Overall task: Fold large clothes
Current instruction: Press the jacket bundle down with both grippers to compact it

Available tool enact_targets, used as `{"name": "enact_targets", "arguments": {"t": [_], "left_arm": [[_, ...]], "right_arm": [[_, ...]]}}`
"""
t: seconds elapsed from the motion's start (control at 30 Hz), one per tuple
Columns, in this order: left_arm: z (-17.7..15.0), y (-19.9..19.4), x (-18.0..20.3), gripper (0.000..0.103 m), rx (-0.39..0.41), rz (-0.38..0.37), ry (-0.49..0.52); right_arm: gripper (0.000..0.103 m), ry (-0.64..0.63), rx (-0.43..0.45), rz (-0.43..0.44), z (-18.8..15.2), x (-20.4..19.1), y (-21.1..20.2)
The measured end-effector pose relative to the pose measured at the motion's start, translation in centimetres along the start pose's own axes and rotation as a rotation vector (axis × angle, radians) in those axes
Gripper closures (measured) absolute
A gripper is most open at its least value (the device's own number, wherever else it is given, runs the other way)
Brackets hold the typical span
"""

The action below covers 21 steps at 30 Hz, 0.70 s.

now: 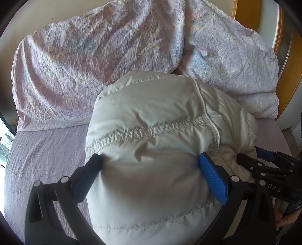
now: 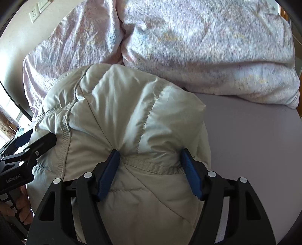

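Note:
A pale grey-white quilted puffer jacket (image 1: 151,116) lies bunched in a thick bundle on the lilac bed sheet (image 1: 47,150). My left gripper (image 1: 150,157) points down over its near part with its jaws at their widest. The padding bulges up between the blue pads and touches both. My right gripper (image 2: 149,152) is shut on a fold of the same jacket (image 2: 113,98) at a stitched hem, and creases radiate from its pads. Each gripper shows in the other's view: the right gripper (image 1: 251,156) at the jacket's right edge, the left gripper (image 2: 35,139) at its left edge.
Two crumpled pastel-print pillows (image 1: 75,66) (image 1: 226,62) lie just behind the jacket, filling the far side of the bed. A wooden frame (image 1: 243,11) stands at the far right and a wall socket (image 2: 34,14) at the far left. A person's hand (image 2: 22,207) holds the left gripper's handle.

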<state>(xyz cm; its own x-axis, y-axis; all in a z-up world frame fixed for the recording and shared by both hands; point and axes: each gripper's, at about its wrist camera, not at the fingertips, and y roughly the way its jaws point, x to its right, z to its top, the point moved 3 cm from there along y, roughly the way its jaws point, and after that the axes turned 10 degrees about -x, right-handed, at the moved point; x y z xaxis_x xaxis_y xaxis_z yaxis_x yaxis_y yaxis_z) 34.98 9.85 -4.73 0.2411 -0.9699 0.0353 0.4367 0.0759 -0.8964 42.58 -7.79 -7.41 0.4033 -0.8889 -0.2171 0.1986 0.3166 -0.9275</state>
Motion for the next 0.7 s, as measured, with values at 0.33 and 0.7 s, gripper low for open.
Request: {"name": "enact_targets", "arguments": {"t": [0.33, 0.7], "left_arm": [[-0.2, 1.6, -0.2, 0.002, 0.016, 0.028, 0.008], [-0.6, 1.8, -0.6, 0.002, 0.051, 0.019, -0.006]], "right_arm": [[0.033, 0.021, -0.005, -0.016, 0.4, -0.1, 1.1], [0.033, 0.058, 0.109, 0.047, 1.9, 0.1, -2.7]]}}
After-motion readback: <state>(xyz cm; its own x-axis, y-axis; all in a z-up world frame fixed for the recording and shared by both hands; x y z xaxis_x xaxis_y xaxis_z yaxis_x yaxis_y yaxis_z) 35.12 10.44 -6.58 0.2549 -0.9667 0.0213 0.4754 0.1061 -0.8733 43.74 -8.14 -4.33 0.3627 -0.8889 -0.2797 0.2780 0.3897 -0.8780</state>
